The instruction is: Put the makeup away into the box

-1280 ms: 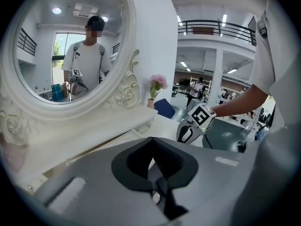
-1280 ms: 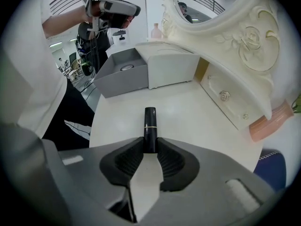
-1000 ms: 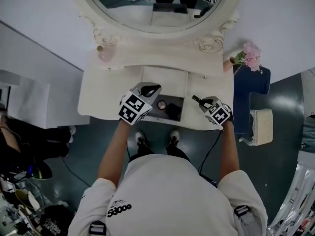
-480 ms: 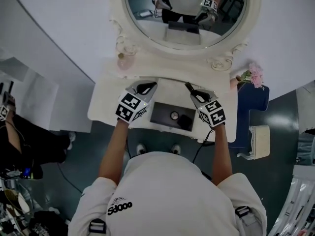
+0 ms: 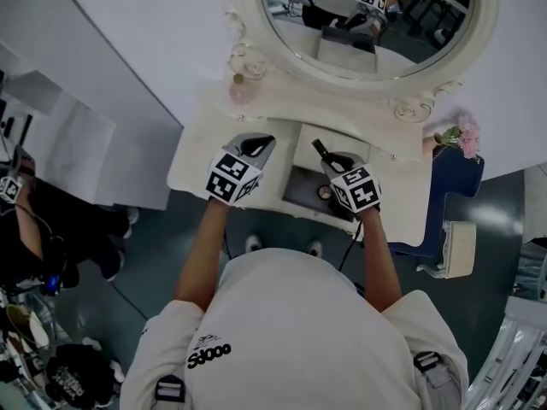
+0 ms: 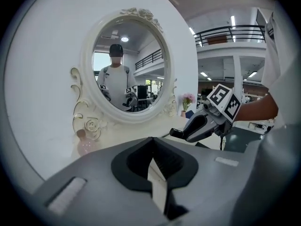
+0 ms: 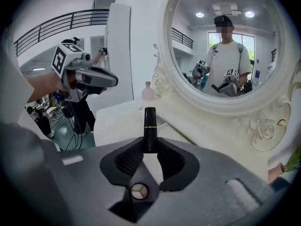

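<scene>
While the right hand-held gripper (image 7: 149,145) clamps a black lipstick tube (image 7: 150,124) over the white worktop (image 5: 201,156), the dark box (image 5: 301,196) lies just beside it at the worktop's front edge. Left hand-held gripper (image 6: 153,159) is closed tight with nothing in it, off to the box's left.

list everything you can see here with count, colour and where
dressing table: 1, white, centre
oval mirror: 1, white carved frame, at the table's back
perfume bottle: 1, pink, table's back left
box: 1, dark grey, near table's front edge
round compact: 1, pale, in the box
flowers: 1 bunch, pink, table's right end
lipstick: 1, black, gold band, in right gripper
left gripper: 1, grey, shut and empty, over the table
right gripper: 1, grey, shut on the lipstick, by the box
</scene>
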`<move>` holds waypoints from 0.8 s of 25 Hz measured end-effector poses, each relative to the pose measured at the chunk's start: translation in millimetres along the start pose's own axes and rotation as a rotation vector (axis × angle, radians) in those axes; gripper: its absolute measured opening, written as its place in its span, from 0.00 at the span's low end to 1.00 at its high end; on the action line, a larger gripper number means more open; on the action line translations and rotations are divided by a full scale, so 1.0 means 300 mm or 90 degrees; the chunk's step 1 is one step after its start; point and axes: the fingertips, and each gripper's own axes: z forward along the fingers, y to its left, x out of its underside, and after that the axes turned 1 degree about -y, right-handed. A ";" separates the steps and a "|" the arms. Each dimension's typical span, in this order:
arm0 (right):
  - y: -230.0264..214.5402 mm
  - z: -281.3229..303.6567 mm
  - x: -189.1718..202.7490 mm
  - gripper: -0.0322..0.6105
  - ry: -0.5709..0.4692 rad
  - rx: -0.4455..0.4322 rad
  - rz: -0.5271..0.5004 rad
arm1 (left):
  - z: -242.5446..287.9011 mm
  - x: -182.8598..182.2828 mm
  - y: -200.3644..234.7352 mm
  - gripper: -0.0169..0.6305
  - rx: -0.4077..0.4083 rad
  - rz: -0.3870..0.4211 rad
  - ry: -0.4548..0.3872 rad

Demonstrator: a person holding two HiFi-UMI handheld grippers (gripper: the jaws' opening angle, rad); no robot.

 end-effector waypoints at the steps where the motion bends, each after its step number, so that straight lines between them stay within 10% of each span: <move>1: 0.013 0.018 0.017 0.19 0.012 -0.008 0.010 | -0.004 0.017 0.006 0.05 -0.004 -0.010 0.003; 12: 0.134 0.138 0.201 0.19 0.119 -0.077 0.043 | -0.036 0.205 0.018 0.05 -0.035 -0.093 0.052; 20: 0.186 0.204 0.329 0.19 0.222 -0.102 -0.046 | -0.042 0.305 -0.011 0.05 -0.045 -0.131 0.080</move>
